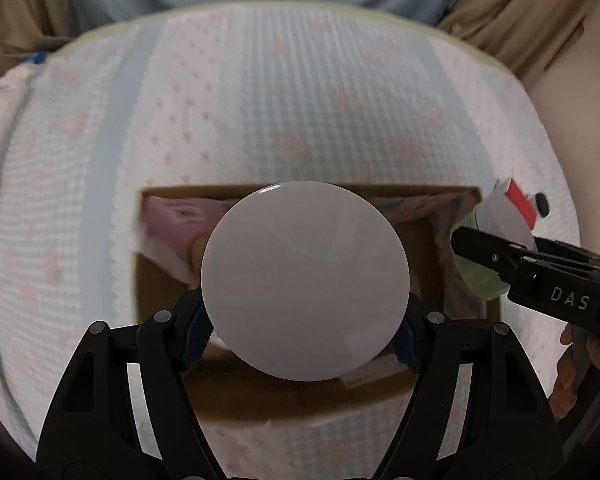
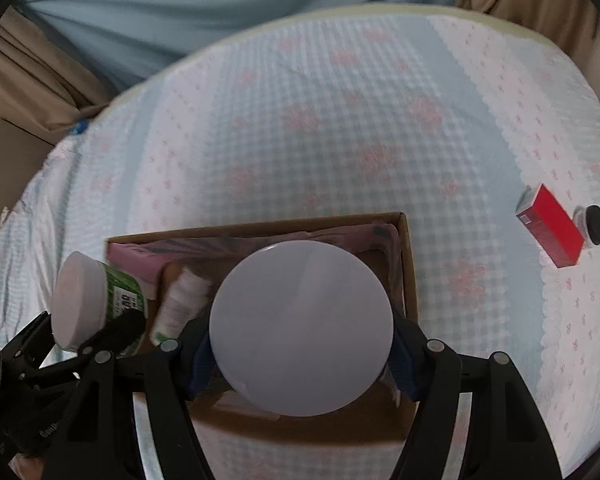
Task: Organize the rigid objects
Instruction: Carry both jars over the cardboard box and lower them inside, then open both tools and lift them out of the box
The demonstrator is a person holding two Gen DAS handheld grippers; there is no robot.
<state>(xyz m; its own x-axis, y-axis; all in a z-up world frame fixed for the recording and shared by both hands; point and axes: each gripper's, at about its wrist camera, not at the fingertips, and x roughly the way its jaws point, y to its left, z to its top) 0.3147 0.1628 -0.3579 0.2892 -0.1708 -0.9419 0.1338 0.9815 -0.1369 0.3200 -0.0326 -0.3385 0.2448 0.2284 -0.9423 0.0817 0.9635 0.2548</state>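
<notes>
Your left gripper (image 1: 305,322) is clamped on a green-labelled jar with a white lid (image 1: 305,280), blue pads (image 1: 194,336) pressed against both sides, lid facing straight into the camera. It's hanging over the open cardboard box (image 1: 172,360), lined up with the middle of it. From the right wrist view the same jar (image 2: 96,300) sits tilted over the box's left rim, so you've got it leaning rather than upright.

Inside the box there's a pink carton (image 1: 172,220) along the far left and a white bottle (image 2: 184,300) lying next to it.

Your right gripper (image 2: 300,354) is doing the same thing: fingers closed around a second white-lidded jar (image 2: 300,328), lid toward the lens, held over the right half of the box (image 2: 406,264). In the left wrist view that arm comes in from the right edge, angled down toward the box's right wall.

Further right on the checked bedsheet (image 2: 340,140), well apart from the box, a red box (image 2: 552,226) lies flat with a small black-capped jar (image 2: 592,224) just beside it.
</notes>
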